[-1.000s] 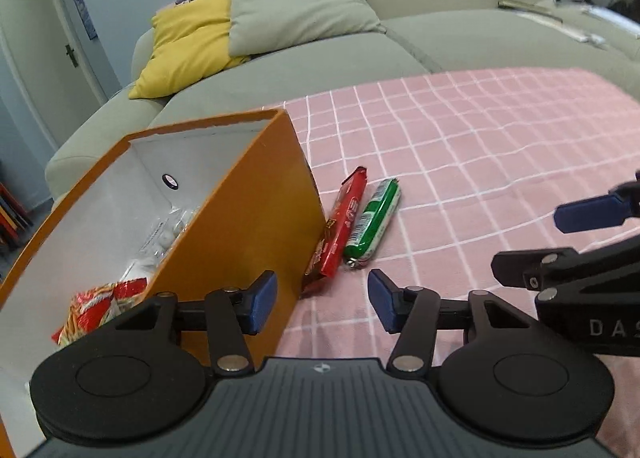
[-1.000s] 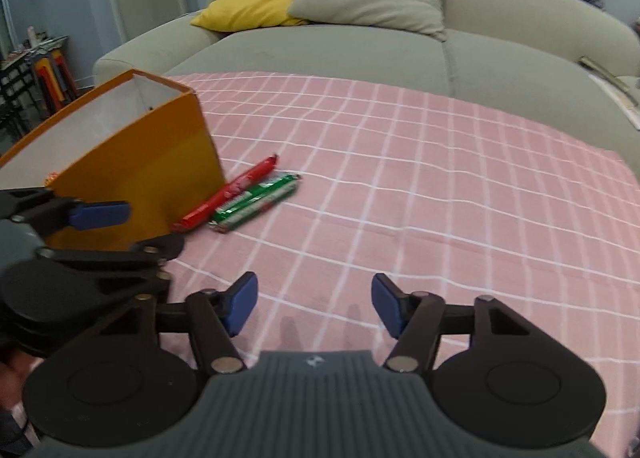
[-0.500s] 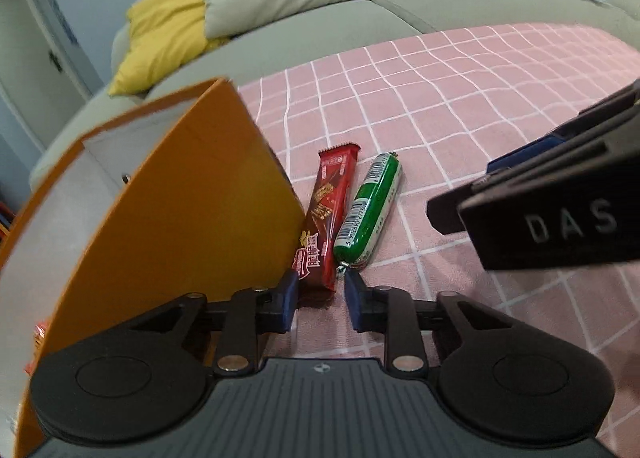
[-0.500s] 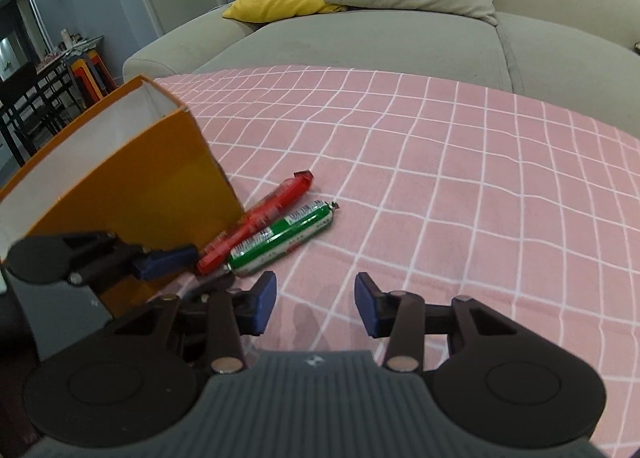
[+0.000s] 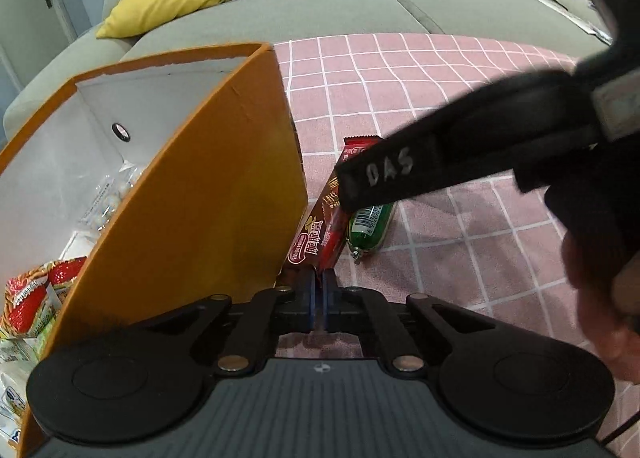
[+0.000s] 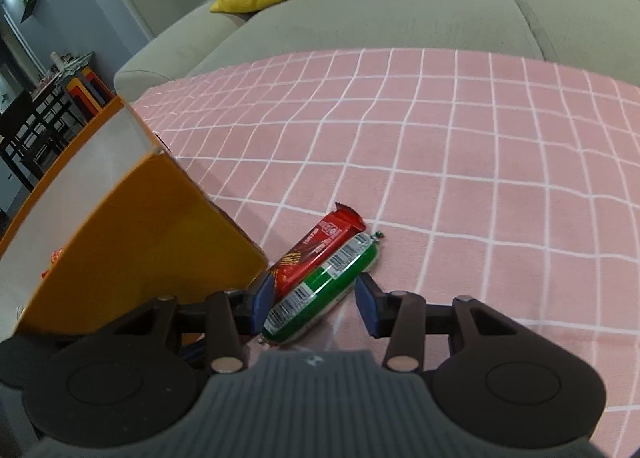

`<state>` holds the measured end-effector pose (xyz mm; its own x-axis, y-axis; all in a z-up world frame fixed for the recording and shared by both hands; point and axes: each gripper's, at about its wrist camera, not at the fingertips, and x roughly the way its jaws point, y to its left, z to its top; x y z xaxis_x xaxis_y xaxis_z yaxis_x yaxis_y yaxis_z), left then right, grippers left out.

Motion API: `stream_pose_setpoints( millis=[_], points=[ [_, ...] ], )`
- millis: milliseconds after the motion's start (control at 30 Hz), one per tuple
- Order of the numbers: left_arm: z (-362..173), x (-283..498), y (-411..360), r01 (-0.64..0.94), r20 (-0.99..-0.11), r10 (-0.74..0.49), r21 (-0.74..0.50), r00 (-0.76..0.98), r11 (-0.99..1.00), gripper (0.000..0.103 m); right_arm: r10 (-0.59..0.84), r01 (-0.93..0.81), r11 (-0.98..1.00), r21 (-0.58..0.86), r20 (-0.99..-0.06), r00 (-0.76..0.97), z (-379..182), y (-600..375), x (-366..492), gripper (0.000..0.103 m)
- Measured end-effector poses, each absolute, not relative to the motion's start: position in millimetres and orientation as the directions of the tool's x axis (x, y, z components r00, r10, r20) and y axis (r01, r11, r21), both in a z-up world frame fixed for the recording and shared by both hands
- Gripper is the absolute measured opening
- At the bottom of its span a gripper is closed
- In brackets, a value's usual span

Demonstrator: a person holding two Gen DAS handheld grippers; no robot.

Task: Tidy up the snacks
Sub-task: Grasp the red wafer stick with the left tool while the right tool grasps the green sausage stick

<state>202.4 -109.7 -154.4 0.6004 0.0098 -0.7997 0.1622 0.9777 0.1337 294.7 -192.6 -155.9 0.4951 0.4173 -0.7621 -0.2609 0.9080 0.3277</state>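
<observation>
With my left gripper (image 5: 319,298) pinched shut on the near end of the red foil-wrapped wafer bar (image 5: 326,222) beside the orange cardboard box (image 5: 208,194), and my right gripper (image 6: 314,302) open astride the green plastic-cased sausage stick (image 6: 328,290) on the pink checked cloth (image 6: 480,178), I judge I should close squarely before lifting.

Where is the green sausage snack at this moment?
In the right wrist view the green sausage snack lies on the pink checked cloth, between the open fingers of the right gripper, beside the red wafer bar.
</observation>
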Motion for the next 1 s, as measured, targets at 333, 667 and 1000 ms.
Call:
stream_pose_setpoints(
  millis=[333, 667, 1000],
  points=[
    [-149, 184, -104, 0.144, -0.840, -0.043, 0.042, 0.540, 0.989, 0.000, 0.428, -0.267, 0.902, 0.339, -0.774, 0.466, -153, -211, 273, 0.022],
    [-142, 125, -99, 0.138, -0.900, -0.116, -0.062, 0.421, 0.988, 0.000, 0.320, -0.298, 0.933, 0.199, -0.837, 0.443, -142, -233, 181, 0.022],
    [-141, 97, -94, 0.206, -0.900, -0.216, -0.145, 0.379, 0.968, 0.017, 0.233, -0.258, 0.959, 0.114, -0.838, 0.493, -144, -230, 99, 0.028]
  ],
)
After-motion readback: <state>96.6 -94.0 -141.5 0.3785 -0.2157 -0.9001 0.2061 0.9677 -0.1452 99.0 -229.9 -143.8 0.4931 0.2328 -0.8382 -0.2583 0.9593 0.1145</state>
